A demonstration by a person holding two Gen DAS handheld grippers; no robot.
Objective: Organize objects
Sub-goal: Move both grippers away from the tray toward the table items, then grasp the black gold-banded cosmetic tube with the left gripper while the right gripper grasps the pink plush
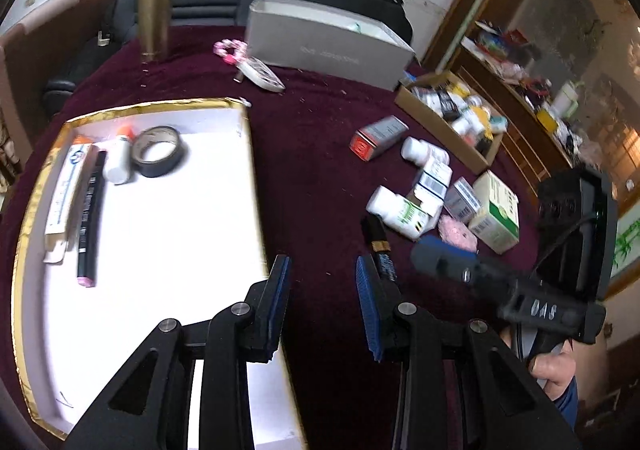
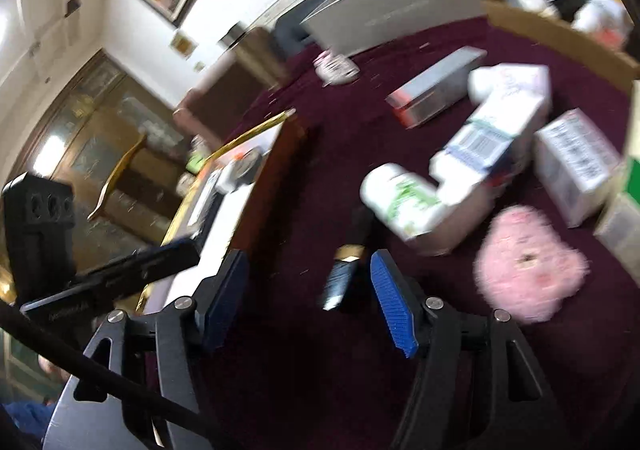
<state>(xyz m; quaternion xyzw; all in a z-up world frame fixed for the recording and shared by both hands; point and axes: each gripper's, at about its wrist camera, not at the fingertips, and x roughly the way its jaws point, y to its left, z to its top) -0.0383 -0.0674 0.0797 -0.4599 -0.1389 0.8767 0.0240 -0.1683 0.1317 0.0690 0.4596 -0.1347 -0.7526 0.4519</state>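
Observation:
A gold-rimmed white tray [image 1: 168, 250] lies on the maroon cloth at left; in it lie a tape roll [image 1: 157, 151], a white bottle [image 1: 119, 158], a boxed tube [image 1: 66, 190] and a black marker [image 1: 90, 218]. A black pen with a gold band [image 1: 378, 242] lies right of the tray, also in the right wrist view [image 2: 346, 262]. My left gripper [image 1: 323, 306] is open and empty above the tray's right edge. My right gripper [image 2: 310, 300] is open and empty, the pen between its fingers. It also shows in the left wrist view [image 1: 444, 256].
A heap of medicine boxes and white bottles [image 1: 432, 190] and a pink fluffy item [image 2: 528, 274] lie right of the pen. A cardboard box of bottles [image 1: 452, 118], a grey box [image 1: 328, 46], a gold flask [image 1: 154, 14] and a pink-and-white object [image 1: 256, 66] stand farther back.

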